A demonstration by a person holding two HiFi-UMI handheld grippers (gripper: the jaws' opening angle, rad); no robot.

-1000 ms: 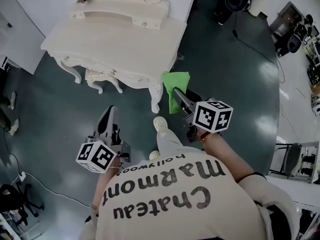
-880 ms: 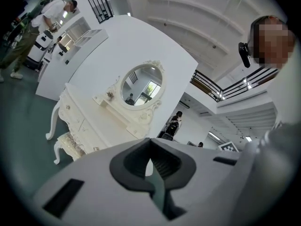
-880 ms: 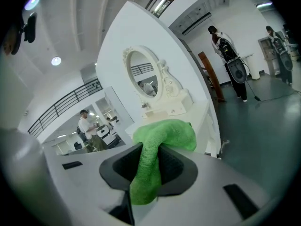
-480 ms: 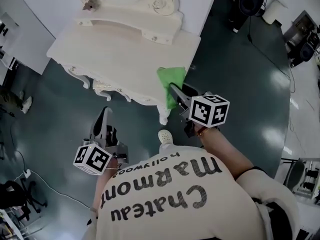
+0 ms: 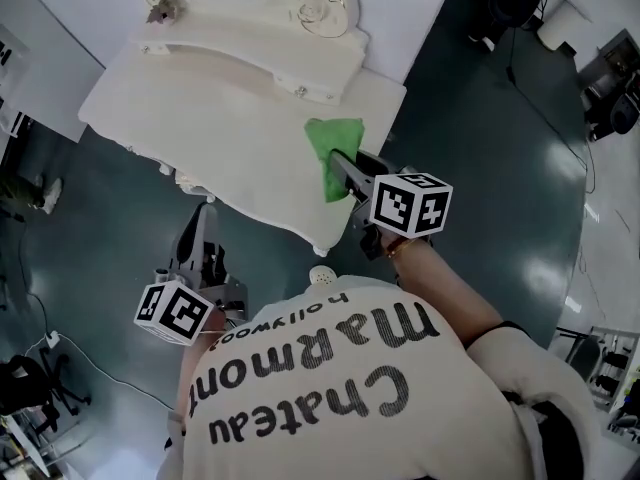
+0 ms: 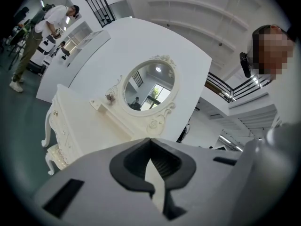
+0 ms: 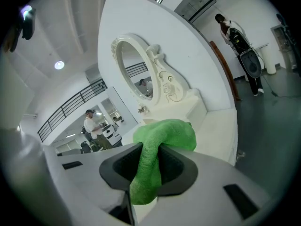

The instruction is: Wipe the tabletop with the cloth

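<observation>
The green cloth hangs bunched from my right gripper, which is shut on it above the right front part of the white dressing table's top. In the right gripper view the cloth is pinched between the dark jaws of that gripper and bulges out past them, with the tabletop beyond. My left gripper is held low in front of the table's front edge, over the floor. Seen from its own camera, the left gripper is shut with nothing in it.
An oval mirror in an ornate frame rises at the table's back, above a raised shelf with small drawers. A small ornament sits at the shelf's left. People stand far off. Dark equipment stands right.
My right gripper has carried the cloth from beside the table's front corner to above the tabletop. The table has come closer in view. My left gripper stays low and shut.
</observation>
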